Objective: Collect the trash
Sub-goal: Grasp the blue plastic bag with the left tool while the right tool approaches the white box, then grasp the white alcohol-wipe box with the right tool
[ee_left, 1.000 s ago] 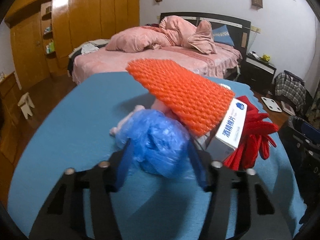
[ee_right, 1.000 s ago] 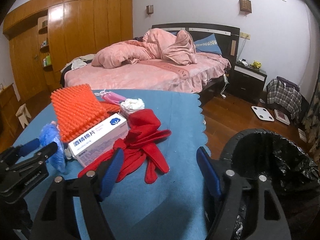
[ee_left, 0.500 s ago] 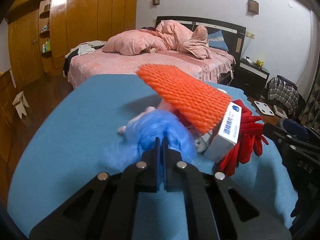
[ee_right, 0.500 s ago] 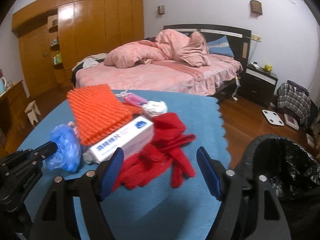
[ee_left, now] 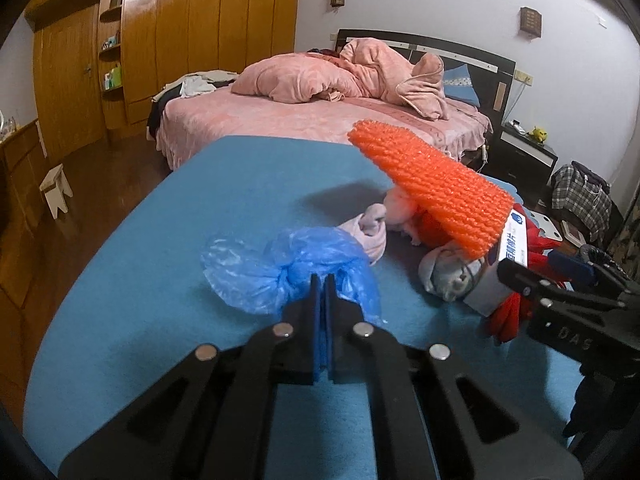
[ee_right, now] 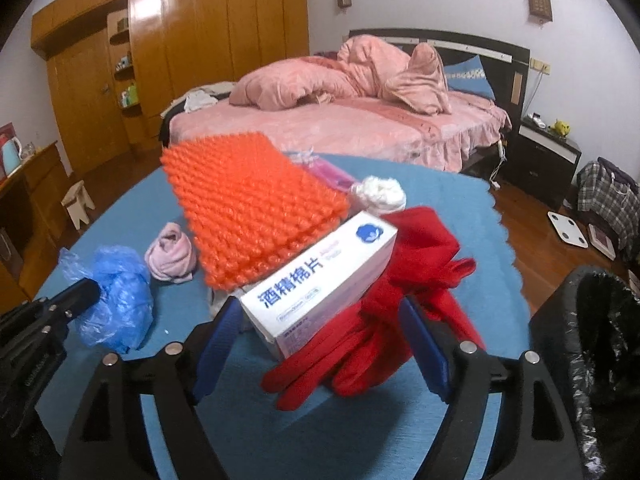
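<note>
Pinching the blue bag [ee_left: 280,272], the left gripper [ee_left: 320,280] should lift straight up; the right gripper [ee_right: 316,328], spread, straddles the box [ee_right: 320,280] ahead.

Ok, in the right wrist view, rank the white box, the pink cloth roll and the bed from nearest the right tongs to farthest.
1. White box, just ahead between the open right tongs.
2. Pink cloth roll, farther left.
3. Bed, beyond the table.
</note>
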{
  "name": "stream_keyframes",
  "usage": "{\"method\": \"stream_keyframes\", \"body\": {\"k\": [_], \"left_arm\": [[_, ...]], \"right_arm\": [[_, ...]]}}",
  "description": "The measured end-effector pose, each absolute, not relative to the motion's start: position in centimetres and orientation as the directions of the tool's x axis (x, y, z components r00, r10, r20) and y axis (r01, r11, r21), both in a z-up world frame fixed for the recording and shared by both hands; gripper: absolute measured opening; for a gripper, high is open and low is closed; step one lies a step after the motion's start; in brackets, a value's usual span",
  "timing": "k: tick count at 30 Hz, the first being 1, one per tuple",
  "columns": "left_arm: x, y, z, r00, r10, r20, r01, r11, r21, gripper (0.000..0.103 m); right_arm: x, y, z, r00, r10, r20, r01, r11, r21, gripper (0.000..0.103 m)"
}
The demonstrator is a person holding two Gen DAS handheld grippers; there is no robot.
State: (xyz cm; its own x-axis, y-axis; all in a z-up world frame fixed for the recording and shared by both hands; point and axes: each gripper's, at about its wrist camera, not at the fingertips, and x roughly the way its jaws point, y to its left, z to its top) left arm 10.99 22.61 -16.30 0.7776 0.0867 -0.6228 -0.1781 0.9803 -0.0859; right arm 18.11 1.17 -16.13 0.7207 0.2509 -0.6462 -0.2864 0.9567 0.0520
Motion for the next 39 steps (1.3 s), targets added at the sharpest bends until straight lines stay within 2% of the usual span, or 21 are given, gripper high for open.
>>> {"method": "stream_keyframes", "body": {"k": [4,5,6,9,12,15,16,17,23,30,39], "left_arm": [[11.0,22.6,-16.5,0.773,0.078,-0.629,-0.177,0.980,-0.096,0.006],[10.9,22.6,-16.5,0.773,0.073,-0.630,-0.174,0.980,-0.100,0.013],[11.1,22.8,-16.5,0.773,0.072,-0.630,-0.173,0.980,-0.100,0.026],[11.1,22.7,-16.4,0.780,0.070,-0.622,-0.172,0.980,-0.105,0.053],[11.6,22.7,-16.8,0.766,0.076,-0.638,-0.178,0.979,-0.098,0.064],[12.6,23.1,-17.8,0.729,0.063,-0.681,-0.188,0.976,-0.110,0.061],[13.0,23.4,-18.1,0.713,0.057,-0.699,-0.192,0.975,-0.116,0.058],[13.4,23.7,-18.5,0.698,0.042,-0.715,-0.195,0.972,-0.133,0.050],[13.5,24.3,-18.6,0.710,0.024,-0.704,-0.194,0.968,-0.162,0.040],[13.0,23.1,-17.5,0.742,0.024,-0.669,-0.166,0.975,-0.148,0.038],[12.8,22.7,-16.7,0.762,0.011,-0.648,-0.157,0.973,-0.168,0.038]], "right_arm": [[18.0,0.8,-16.7,0.710,0.221,-0.669,-0.279,0.960,0.021,0.079],[18.0,0.4,-16.8,0.707,0.216,-0.674,-0.274,0.962,0.021,0.079],[18.1,0.1,-16.7,0.703,0.208,-0.680,-0.266,0.964,0.020,0.079],[17.9,-1.0,-16.8,0.702,0.180,-0.689,-0.246,0.969,0.003,0.079],[18.0,-1.5,-16.7,0.699,0.177,-0.693,-0.238,0.971,0.008,0.079],[18.0,-1.4,-16.2,0.702,0.207,-0.681,-0.250,0.968,0.037,0.079],[17.9,-1.3,-16.0,0.704,0.214,-0.677,-0.257,0.966,0.039,0.080],[17.9,-1.2,-15.8,0.708,0.219,-0.672,-0.261,0.965,0.040,0.080],[18.3,-0.7,-15.2,0.716,0.240,-0.655,-0.255,0.964,0.075,0.083],[19.8,1.1,-15.9,0.708,0.193,-0.679,-0.238,0.971,0.028,0.084],[19.2,-1.5,-16.1,0.703,0.164,-0.692,-0.219,0.976,0.010,0.084]]}}
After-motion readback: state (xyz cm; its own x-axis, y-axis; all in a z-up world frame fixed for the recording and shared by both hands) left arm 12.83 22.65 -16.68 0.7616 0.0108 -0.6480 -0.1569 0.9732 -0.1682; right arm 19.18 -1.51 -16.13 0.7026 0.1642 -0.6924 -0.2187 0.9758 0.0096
